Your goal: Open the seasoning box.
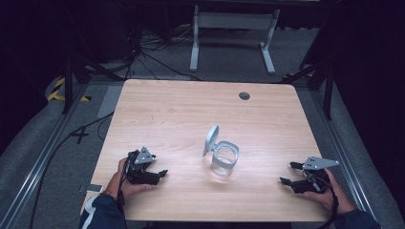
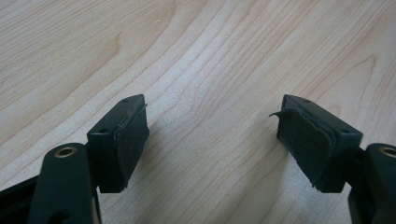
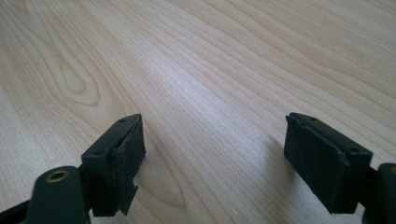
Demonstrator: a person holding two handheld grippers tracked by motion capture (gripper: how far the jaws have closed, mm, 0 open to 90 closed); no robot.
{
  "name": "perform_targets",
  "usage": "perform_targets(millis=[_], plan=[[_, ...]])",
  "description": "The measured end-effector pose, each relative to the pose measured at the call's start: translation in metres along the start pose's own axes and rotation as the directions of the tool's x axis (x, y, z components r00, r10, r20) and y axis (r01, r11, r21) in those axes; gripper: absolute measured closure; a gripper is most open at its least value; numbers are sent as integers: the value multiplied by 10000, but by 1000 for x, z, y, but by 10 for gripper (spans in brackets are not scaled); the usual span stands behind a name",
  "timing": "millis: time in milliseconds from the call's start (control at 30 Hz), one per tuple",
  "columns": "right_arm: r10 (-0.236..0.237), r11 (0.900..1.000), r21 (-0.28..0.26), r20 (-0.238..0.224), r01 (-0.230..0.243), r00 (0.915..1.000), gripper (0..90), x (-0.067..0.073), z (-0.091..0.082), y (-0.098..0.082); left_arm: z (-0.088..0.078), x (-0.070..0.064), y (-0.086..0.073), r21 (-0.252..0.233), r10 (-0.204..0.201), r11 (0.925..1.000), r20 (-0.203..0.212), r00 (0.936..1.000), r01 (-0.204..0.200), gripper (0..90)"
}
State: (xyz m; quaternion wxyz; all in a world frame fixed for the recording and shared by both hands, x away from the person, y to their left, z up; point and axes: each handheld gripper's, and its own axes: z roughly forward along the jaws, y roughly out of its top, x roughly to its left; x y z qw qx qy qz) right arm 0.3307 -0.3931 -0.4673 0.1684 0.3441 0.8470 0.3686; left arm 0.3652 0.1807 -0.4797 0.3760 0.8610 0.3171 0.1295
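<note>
pale wood-grain table [image 1: 167, 109], clear container [image 1: 224, 160], black jaws

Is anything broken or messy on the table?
Nothing is spilled. The clear container stands upright with its grey lid flipped open. One odd thing: on the left gripper, the rubber pad on one of its jaws is peeling and curled at its top edge.

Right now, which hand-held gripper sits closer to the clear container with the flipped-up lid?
The left hand-held gripper. Less bare wooden table separates it from the clear plastic container than separates the right hand-held gripper, near the table's right edge.
</note>
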Motion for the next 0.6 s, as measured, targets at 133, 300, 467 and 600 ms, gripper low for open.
perform_targets(millis=[133, 300, 467, 600], plan=[[-11, 10000, 13, -10, 11, 10000, 205, 0, 0, 0, 0, 0, 0, -6, -5, 10000, 0, 10000, 5, 251], [-21, 10000, 16, -28, 21, 10000, 205, 0, 0, 0, 0, 0, 0, -7, -15, 10000, -2, 10000, 15, 250], [-27, 10000, 18, -28, 27, 10000, 205, 0, 0, 0, 1, 0, 0, -32, -82, 10000, 13, 10000, 82, 247], [-25, 10000, 15, -29, 25, 10000, 203, 0, 0, 0, 1, 0, 1, -3, -66, 10000, 6, 10000, 66, 246]])
